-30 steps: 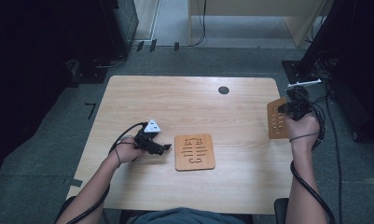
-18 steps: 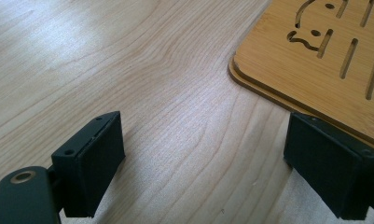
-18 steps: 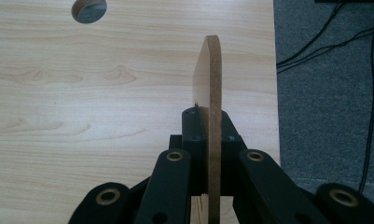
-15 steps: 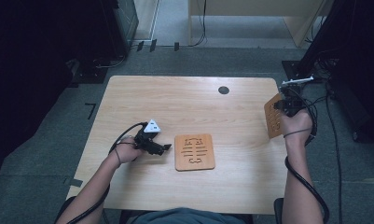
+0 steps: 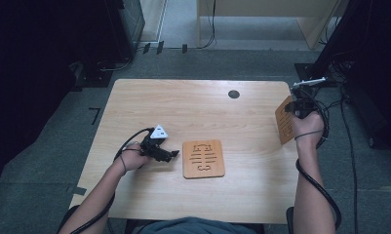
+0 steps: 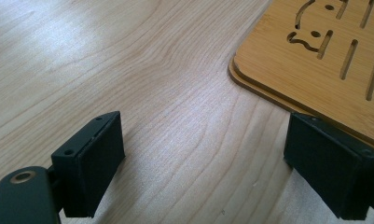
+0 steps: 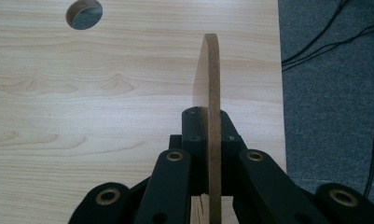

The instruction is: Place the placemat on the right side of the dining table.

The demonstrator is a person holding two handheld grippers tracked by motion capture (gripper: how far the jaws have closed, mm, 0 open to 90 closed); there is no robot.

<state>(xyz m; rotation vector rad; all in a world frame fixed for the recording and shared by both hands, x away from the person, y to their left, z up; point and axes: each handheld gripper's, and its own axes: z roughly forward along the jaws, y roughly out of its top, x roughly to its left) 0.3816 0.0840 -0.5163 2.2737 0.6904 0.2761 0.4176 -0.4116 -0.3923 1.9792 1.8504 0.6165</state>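
A thin wooden board [image 5: 283, 119] stands on edge above the table's right side, clamped in my right gripper [image 5: 296, 108]. In the right gripper view that board [image 7: 213, 93] runs edge-on between the two black jaws, which are shut on it. A second wooden board [image 5: 203, 158] with cut slots lies flat near the table's middle front. My left gripper [image 5: 169, 155] rests low on the table just left of it, open. The left gripper view has the jaws wide apart over bare wood, with the slotted board's corner [image 6: 315, 60] by the right jaw.
The light wooden table [image 5: 193, 112] has a round cable hole [image 5: 233, 94] at its back right. Its right edge [image 7: 280, 93] lies close beside the held board, with grey carpet and cables beyond. Dark cabinets stand at the left and right of the room.
My right hand has carried the upright board slightly left and toward the table's back. The left hand and the flat board have stayed put.
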